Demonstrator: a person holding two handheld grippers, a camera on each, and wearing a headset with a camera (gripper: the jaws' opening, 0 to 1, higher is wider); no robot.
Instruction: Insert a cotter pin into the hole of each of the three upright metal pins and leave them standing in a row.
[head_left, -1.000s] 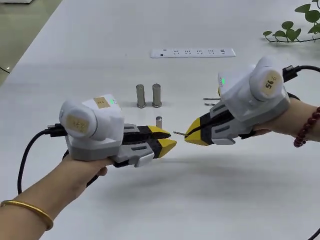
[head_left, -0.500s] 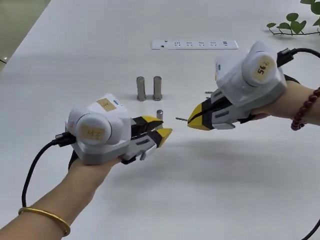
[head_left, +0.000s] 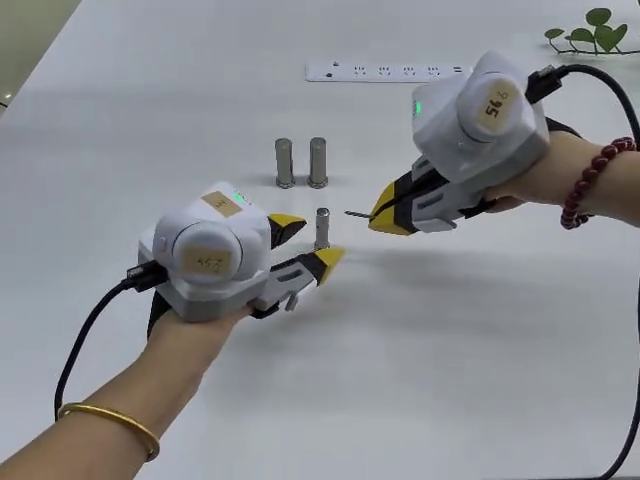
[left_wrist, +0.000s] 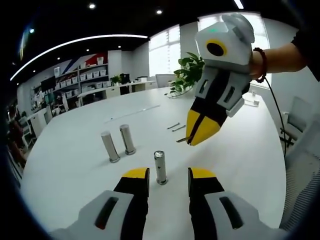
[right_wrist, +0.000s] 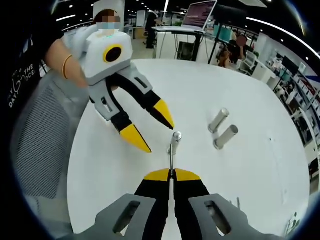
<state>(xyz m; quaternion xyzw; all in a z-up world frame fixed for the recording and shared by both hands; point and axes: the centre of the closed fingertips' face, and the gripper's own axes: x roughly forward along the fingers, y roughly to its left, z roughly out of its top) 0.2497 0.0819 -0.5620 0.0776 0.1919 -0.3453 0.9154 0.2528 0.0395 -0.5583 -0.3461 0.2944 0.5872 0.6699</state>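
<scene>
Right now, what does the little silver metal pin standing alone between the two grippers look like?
The small silver metal pin is a smooth, shiny cylinder standing upright on the white table. The open left gripper brackets it without touching. The thin cotter pin in the shut right gripper points at its top, not yet in.

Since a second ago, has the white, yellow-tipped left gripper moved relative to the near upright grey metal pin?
Yes. The left gripper has moved forward to the near metal pin; its jaws, narrower before, now stand open either side of it.

Cotter pin (head_left: 357, 214) nr front pin (head_left: 322, 229)
</scene>
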